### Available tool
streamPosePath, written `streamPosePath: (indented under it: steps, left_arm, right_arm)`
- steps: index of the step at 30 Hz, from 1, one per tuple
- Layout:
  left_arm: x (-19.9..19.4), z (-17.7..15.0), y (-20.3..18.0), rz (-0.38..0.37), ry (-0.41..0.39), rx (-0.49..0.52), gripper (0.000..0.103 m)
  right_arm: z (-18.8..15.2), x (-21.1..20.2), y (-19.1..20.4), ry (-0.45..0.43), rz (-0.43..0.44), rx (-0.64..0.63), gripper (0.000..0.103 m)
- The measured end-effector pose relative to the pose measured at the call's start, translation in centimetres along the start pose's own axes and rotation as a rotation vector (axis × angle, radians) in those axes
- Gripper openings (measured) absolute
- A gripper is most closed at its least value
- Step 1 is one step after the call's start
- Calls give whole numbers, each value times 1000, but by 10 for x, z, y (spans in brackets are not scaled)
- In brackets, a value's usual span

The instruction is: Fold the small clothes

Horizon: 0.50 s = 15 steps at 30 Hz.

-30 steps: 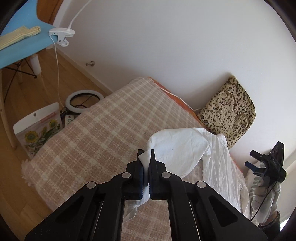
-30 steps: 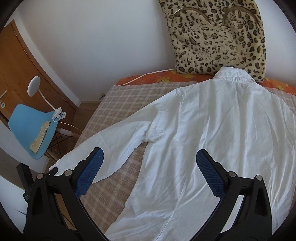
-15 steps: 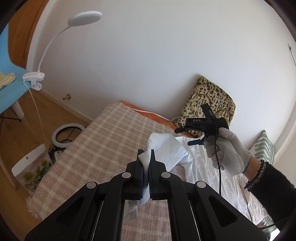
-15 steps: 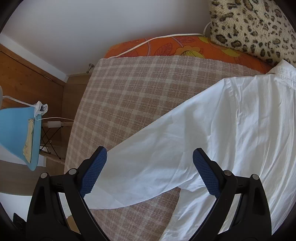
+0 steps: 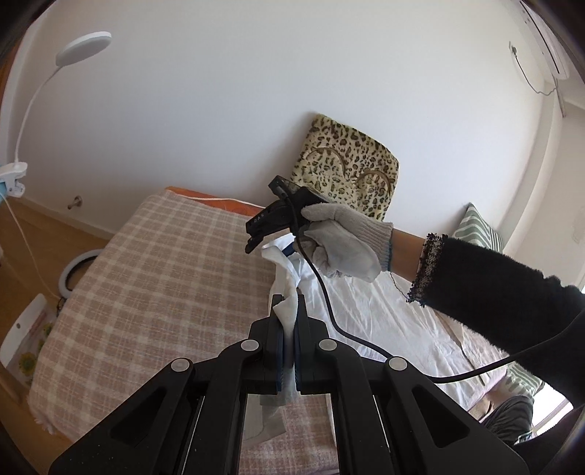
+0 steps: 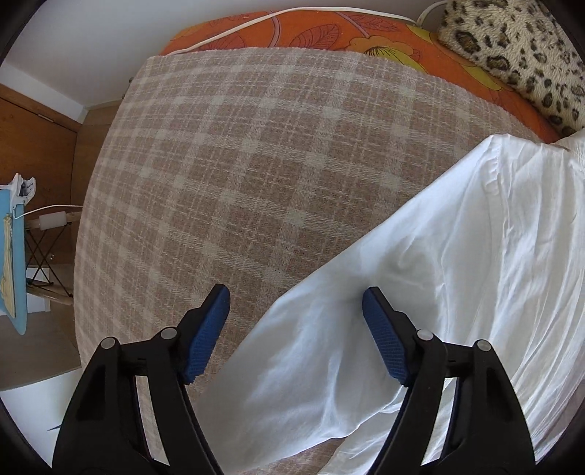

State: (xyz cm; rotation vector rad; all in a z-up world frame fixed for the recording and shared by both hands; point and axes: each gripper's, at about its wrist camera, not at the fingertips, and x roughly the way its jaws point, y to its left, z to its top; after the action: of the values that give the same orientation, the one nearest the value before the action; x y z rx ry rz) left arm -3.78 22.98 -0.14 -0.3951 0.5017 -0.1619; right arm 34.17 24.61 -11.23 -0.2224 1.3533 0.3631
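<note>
A white shirt [image 5: 369, 314] lies spread on the plaid blanket [image 5: 164, 277]. My left gripper [image 5: 289, 303] is shut on the end of its sleeve and holds it lifted above the bed. In the left wrist view a gloved hand [image 5: 343, 244] holds my right gripper [image 5: 270, 246] pointing down onto the raised sleeve. In the right wrist view my right gripper [image 6: 296, 292] hangs close over the sleeve [image 6: 365, 310]. Its jaws are closing, the sleeve's edge lies between them, and the blue pads [image 6: 380, 329] stand apart from the cloth.
A leopard-print cushion [image 5: 347, 164] leans on the white wall behind the bed, with a striped pillow [image 5: 475, 230] further right. Orange bedding [image 6: 329, 33] shows beyond the blanket [image 6: 237, 164]. Left of the bed are a clip lamp [image 5: 84, 44], a ring light [image 5: 78, 266] and a blue chair [image 6: 14, 255].
My right gripper has sunk close over the sleeve and its jaws have narrowed. My left gripper has lifted and rolled with the sleeve end, bringing the gloved hand into its view.
</note>
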Motion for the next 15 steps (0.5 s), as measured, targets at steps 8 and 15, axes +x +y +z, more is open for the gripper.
streamPosePath:
  steps: [8,15]
  left_arm:
    - [16,-29,-37,-130,124,81,2]
    - [14,-33,-46,-171,138,95,2]
  right_arm:
    - [-3,-7,-19,-13,-29,10,15]
    - [-1,-41,-59,-120,46,32,4]
